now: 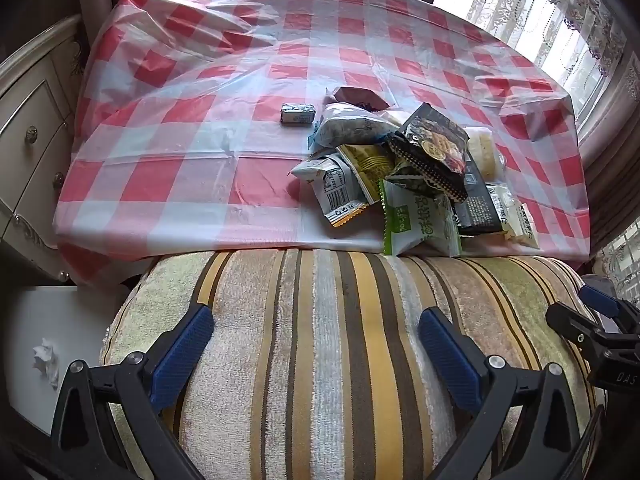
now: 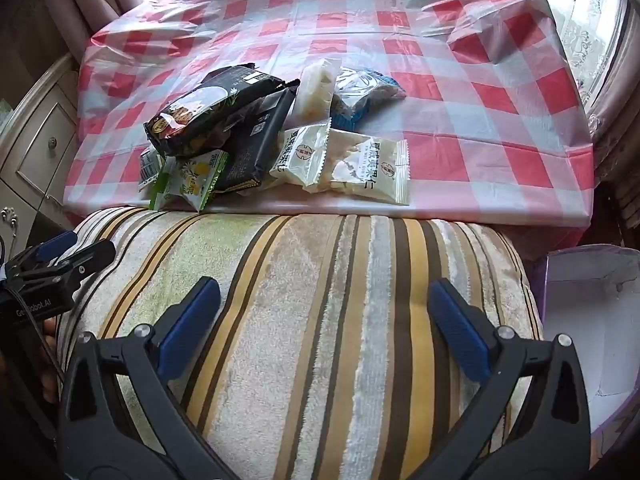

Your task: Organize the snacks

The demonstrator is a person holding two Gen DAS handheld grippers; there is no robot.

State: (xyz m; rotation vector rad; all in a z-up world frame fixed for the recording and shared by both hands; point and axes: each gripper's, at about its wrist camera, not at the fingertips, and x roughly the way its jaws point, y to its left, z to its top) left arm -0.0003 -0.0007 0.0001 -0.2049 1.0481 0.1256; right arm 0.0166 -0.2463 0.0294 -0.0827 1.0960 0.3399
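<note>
Both claws spread wide, nothing gripped: left claw point(image 1: 316, 330), right claw point(image 2: 325, 306) hover over striped cushion point(image 1: 340, 340). Snack pile point(image 1: 404, 172) sits on checkered counter point(image 1: 224, 92) near edge; small foil packet point(image 1: 299, 114) lies apart.

Both pairs of jaws hang wide over the cushion point(image 1: 320, 360), which lies against the counter's point(image 1: 200, 80) near edge. Beyond the left gripper point(image 1: 316, 334) and to its right, the snack pile point(image 1: 404, 176) sits on the counter; one small packet point(image 1: 298, 114) lies apart, left of the pile. A box point(image 2: 592, 320) stands right of the right gripper point(image 2: 324, 308).
</note>
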